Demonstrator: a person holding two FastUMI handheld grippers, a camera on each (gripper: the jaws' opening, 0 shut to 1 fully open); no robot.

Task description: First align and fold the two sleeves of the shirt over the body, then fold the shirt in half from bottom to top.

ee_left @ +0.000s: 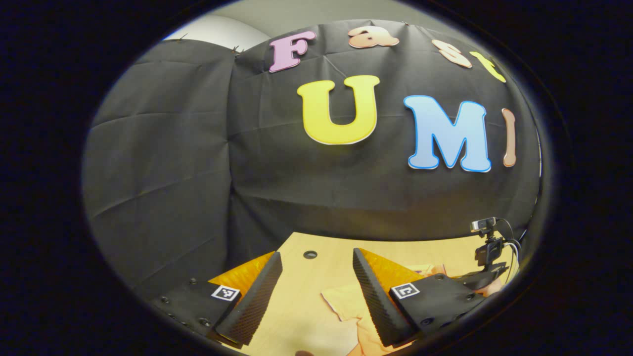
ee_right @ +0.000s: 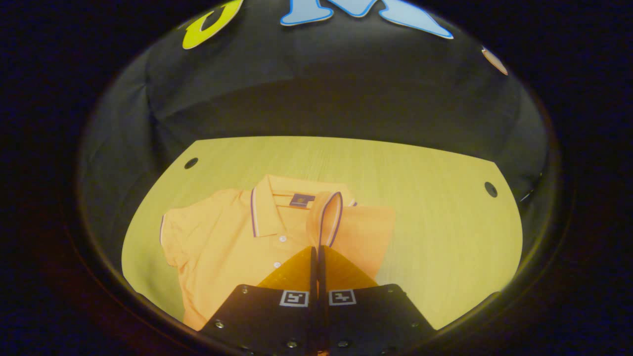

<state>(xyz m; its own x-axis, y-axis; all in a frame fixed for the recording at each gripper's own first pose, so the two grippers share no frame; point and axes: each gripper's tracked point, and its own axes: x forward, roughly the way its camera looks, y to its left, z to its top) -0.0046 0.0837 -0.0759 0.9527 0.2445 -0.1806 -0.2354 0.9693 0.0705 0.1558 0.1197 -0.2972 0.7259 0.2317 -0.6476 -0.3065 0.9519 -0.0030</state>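
Right gripper [ee_right: 316, 252] pinched on shirt [ee_right: 222, 247] sleeve [ee_right: 329, 217]; left gripper [ee_left: 316, 277] wide open, holding nothing

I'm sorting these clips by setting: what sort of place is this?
Likely a staged recording booth, not a home: black cloth wall, bare wooden table with an orange polo shirt, and a camera on a stand.

Orange shirt [ee_right: 232, 247], purple-edged collar [ee_right: 261, 210]

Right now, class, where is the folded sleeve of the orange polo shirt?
In the right gripper view, the folded sleeve lies over the orange polo shirt beside its collar, just ahead of the right tool.
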